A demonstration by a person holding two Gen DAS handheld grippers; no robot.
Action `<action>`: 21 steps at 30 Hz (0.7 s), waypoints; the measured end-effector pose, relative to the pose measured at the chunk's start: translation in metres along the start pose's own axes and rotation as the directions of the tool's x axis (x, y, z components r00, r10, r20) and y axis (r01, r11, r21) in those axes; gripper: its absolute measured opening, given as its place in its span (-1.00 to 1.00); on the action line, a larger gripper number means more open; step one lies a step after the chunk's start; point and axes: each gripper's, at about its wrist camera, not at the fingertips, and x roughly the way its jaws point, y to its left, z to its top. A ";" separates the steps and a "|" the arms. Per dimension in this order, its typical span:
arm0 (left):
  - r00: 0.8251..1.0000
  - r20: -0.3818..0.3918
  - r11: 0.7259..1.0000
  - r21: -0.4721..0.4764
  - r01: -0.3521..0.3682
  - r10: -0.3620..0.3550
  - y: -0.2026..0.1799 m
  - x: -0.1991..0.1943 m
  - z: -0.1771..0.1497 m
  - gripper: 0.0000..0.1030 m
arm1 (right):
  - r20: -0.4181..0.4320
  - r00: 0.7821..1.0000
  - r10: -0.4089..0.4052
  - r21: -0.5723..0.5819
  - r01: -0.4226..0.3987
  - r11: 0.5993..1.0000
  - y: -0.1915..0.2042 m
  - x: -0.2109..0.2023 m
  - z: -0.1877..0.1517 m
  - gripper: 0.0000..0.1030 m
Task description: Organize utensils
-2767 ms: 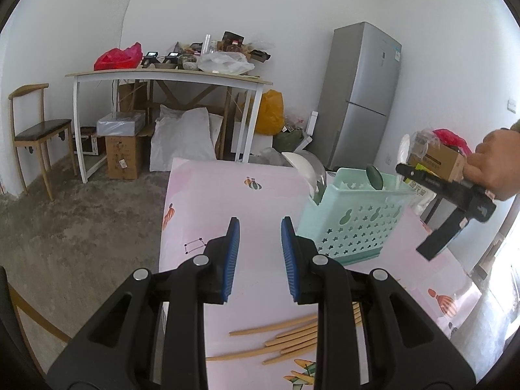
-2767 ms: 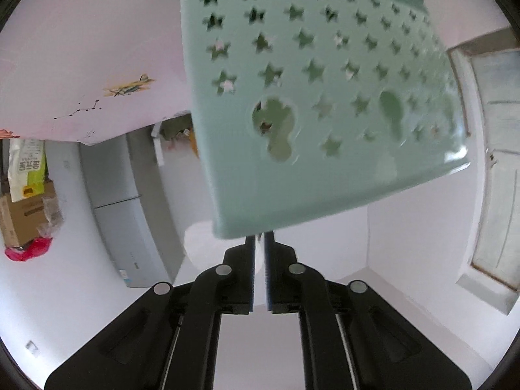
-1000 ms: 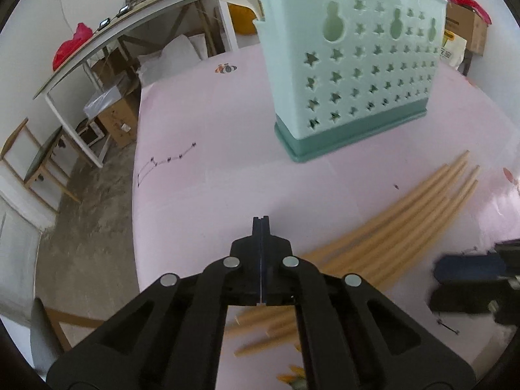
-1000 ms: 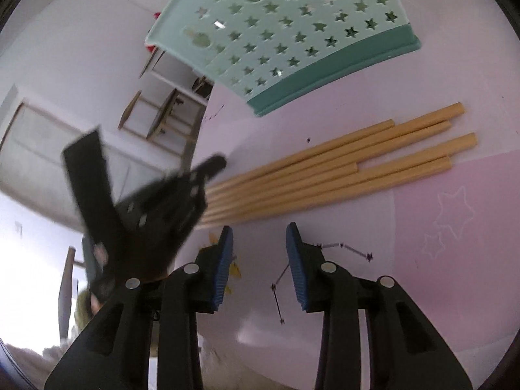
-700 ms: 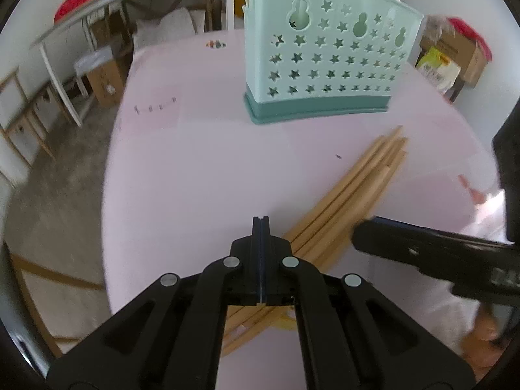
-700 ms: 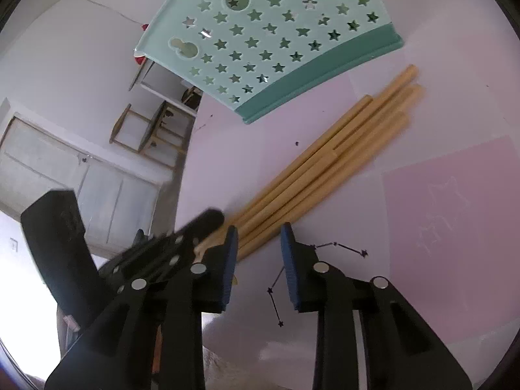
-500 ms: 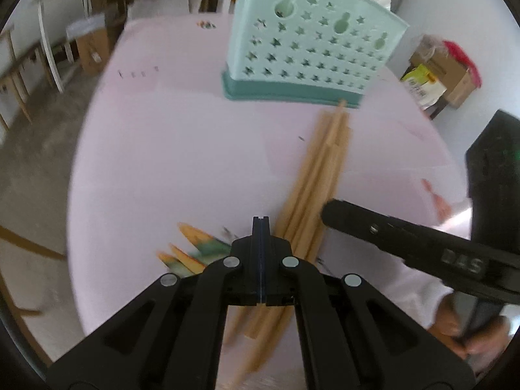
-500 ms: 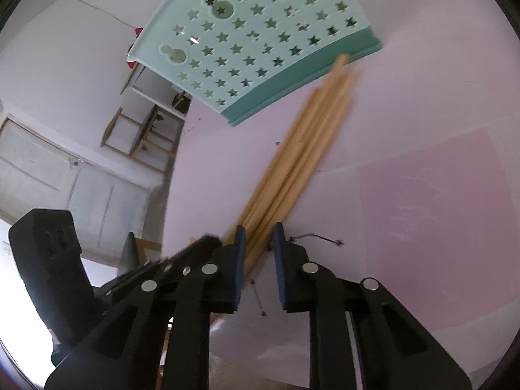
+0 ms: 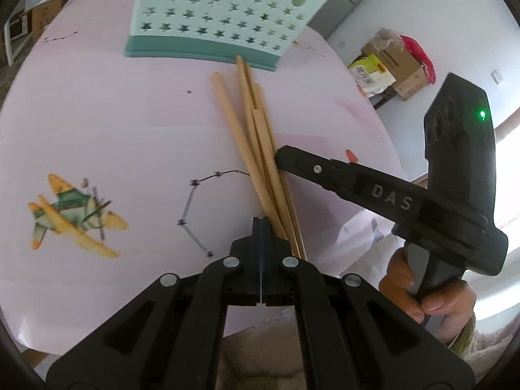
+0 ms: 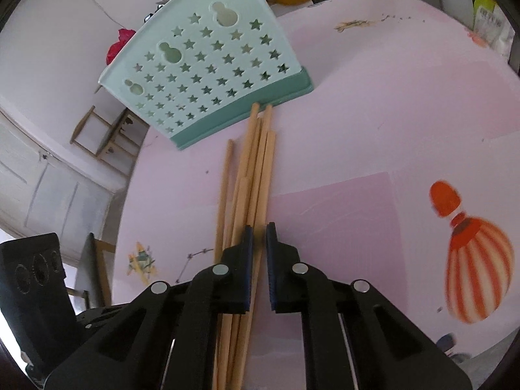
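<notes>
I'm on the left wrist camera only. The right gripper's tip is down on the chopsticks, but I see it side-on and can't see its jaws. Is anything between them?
Observer: Yes. In the right wrist view one chopstick runs between the jaws of the right gripper, which are closing; a sliver of gap shows beside it.
Operator: Just one, or the bundle?
Observer: It looks like one. The other chopsticks pass beside or under the finger on the picture's left, outside the gap.
Operator: What's on the gripper's far side?
Observer: A printed hot-air balloon on the tablecloth.
</notes>
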 end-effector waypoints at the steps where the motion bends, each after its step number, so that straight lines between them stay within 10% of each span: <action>1: 1.000 0.004 1.000 0.005 -0.003 0.003 -0.002 0.000 0.000 -1.00 | 0.001 1.000 -0.006 -0.009 0.006 1.000 -0.001 0.000 0.002 -0.84; 11: 0.993 0.078 0.995 0.046 -0.089 0.085 0.010 -0.017 0.009 -1.00 | 0.023 0.998 0.061 -0.142 -0.057 0.988 0.004 -0.028 0.010 -0.82; 21: 0.992 0.095 0.991 0.099 -0.093 0.084 0.016 -0.044 -0.011 -1.00 | -0.204 0.966 0.159 -0.179 -0.196 0.964 0.011 -0.039 -0.027 -0.61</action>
